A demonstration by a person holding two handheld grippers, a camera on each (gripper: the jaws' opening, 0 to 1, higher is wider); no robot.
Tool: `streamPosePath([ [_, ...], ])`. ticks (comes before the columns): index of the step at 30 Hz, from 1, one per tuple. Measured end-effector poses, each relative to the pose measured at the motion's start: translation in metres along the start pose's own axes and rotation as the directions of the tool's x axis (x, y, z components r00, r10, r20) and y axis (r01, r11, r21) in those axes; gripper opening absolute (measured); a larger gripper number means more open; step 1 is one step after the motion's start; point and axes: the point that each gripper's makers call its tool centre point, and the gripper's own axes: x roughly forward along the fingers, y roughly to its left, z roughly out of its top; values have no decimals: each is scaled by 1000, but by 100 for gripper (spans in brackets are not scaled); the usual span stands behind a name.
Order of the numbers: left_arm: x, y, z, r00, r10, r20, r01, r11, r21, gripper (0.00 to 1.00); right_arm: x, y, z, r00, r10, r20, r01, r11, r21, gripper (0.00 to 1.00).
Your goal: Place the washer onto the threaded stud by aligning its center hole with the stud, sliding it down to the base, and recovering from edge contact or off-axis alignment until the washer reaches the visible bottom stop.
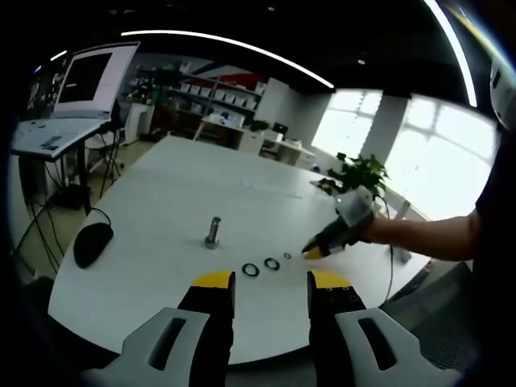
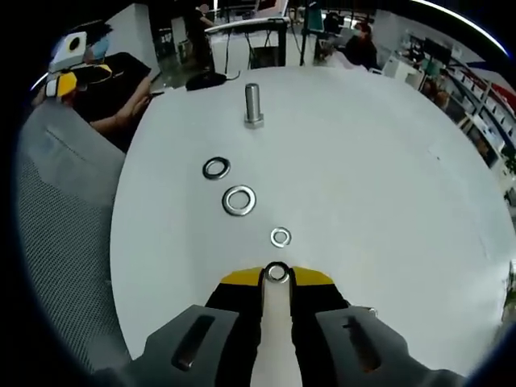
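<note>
Four washers lie in a loose line on the white table, and the nearest small washer sits between the yellow tips of the right gripper, whose jaws are nearly closed around it. Well beyond them the threaded stud stands upright and bare. Off to the side, the left gripper hovers with jaws wide apart, holding nothing.

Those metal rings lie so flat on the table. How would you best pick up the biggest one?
The biggest washer lies flat on the white table, so its face offers no hold. I would come down from above with the jaws open, one outside the rim and one through the centre hole, or across opposite outer edges, and pinch the thin ring. The neighbouring washers lie apart, which probably leaves room.
</note>
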Motion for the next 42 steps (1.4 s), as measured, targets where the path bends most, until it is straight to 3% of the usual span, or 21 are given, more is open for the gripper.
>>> streamPosePath([
  [9, 0, 0, 0, 1000, -2, 2, 2, 1000, 1, 34, -18, -1, 0, 1000, -7, 7, 7, 1000, -18, 13],
  [25, 0, 1, 0, 1000, -3, 3, 3, 1000, 2, 34, -50, -22, -1, 998, -67, 2, 67, 998, 1, 13],
  [42, 0, 3, -1, 1000, 2, -3, -2, 1000, 3, 33, -59, -41, -5, 991, -130, -18, 130, 991, -22, 13],
])
